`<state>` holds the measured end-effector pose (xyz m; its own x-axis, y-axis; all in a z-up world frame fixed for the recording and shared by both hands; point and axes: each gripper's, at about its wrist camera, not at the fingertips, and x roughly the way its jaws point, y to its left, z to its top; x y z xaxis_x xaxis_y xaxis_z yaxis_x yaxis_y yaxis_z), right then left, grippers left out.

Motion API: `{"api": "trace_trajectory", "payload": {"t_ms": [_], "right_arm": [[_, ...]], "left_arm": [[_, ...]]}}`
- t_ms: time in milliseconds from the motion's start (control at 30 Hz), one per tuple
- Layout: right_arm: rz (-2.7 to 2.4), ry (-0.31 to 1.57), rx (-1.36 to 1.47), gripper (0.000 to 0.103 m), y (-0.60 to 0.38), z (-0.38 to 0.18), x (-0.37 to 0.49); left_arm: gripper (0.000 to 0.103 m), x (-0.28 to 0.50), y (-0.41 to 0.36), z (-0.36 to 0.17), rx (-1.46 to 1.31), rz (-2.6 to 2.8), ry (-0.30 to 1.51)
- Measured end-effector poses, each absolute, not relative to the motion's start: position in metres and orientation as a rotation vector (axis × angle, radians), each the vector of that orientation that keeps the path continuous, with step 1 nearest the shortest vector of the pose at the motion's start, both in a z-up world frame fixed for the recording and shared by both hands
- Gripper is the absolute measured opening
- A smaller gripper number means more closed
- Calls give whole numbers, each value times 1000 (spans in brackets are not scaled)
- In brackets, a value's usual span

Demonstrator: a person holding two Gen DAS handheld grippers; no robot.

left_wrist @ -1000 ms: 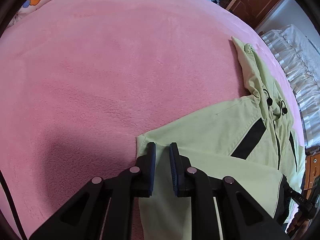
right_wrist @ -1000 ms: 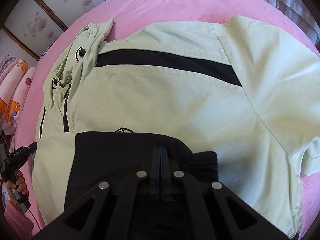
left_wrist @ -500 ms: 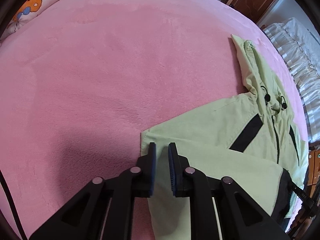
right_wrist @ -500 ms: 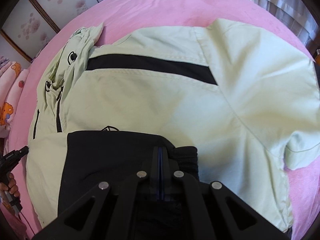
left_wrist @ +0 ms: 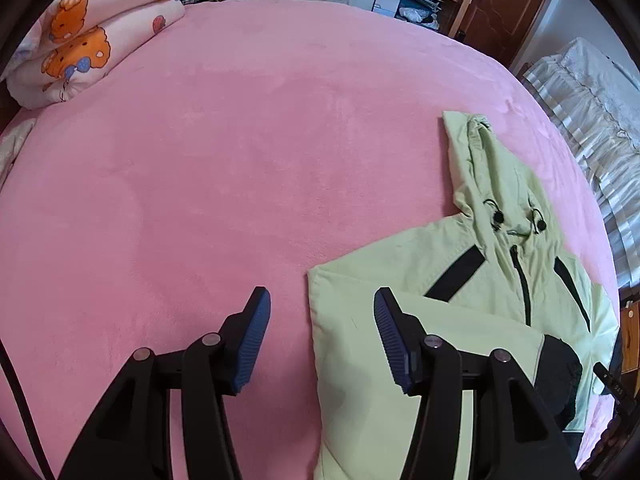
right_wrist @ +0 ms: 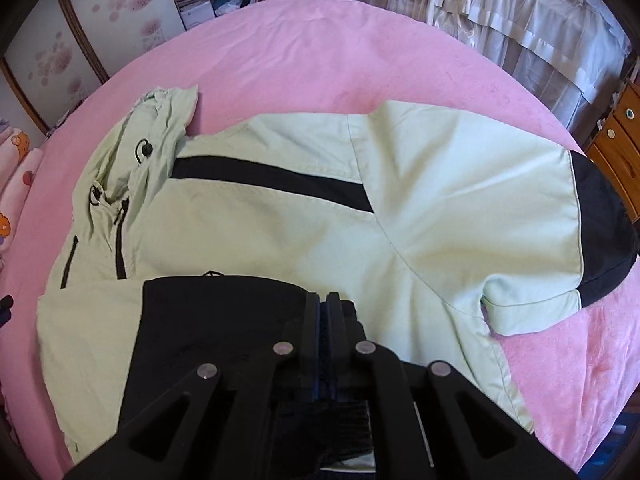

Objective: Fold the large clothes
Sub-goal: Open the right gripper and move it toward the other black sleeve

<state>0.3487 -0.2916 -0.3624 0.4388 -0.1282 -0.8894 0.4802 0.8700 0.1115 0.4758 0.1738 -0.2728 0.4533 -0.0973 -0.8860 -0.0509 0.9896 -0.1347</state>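
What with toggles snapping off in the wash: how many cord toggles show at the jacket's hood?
2. One toggle and a second toggle lie at the base of the hood, either side of the top of the zip. Hood folds could hide more.

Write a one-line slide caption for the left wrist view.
Left gripper opening above the folded edge of a light green hooded jacket lying on a pink blanket, nothing between its jaws.
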Motion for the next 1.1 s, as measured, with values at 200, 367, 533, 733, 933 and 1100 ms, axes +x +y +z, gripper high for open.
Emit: {"api": "trace_trajectory", "payload": {"t_ms": [200,367,533,733,933,1100], "right_arm": [[-416,990,488,4,-297,-330,309],[-417,944,560,29,-294,-320,271],[-374,944,613,30,-299,-326,239],[-249,1039,582,37,-312,-337,215],[-143,1079,586,42,-338,-332,191],[-107,1100,588,48,-370,-319,172]], "left_arm": [[58,435,164,-253,-154,-53,1097],[68,391,158,-245,-174,-38,1106],[68,345,148,-240,-192,67,1101],[68,282,104,-237,-227,162,1098],[69,233,37,-231,-224,177,1135],[69,211,-26,-221,-196,127,1175]]}}
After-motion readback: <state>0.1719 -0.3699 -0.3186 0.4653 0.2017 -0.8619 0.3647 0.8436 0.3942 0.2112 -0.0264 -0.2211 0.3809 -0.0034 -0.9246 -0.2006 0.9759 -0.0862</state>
